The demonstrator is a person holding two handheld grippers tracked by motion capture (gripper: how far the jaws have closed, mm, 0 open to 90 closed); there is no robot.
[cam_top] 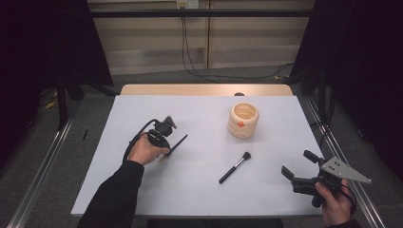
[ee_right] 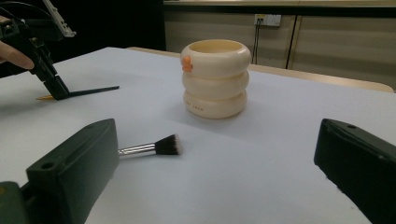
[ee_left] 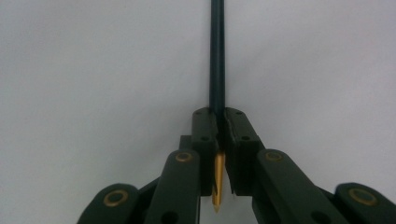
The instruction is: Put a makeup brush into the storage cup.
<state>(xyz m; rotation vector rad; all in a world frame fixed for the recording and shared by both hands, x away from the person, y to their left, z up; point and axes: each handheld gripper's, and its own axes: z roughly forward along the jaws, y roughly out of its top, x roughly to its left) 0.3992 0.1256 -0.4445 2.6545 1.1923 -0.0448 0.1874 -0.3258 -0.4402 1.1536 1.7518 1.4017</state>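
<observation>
Your left gripper (cam_top: 167,151) was clamped on a thin dark pencil (cam_top: 177,144) with a gold tip; in the left gripper view the jaws pressed together around its shaft (ee_left: 217,56), the gold end (ee_left: 218,182) poking back between them. The pencil lay low over the white table (cam_top: 199,190), left of centre, its dark end aimed toward the middle. Your right gripper (cam_top: 297,172) hovered near the table's front right corner with its jaws spread wide and nothing between them. A cream holder (cam_top: 243,119), shaped like three stacked rings with a small orange mark on its side, stood upright toward the back, well apart from both grippers; what you could see of its inside looked bare. Between it and your right gripper, a makeup brush (cam_top: 235,167) lay flat, bristles toward the holder.
</observation>
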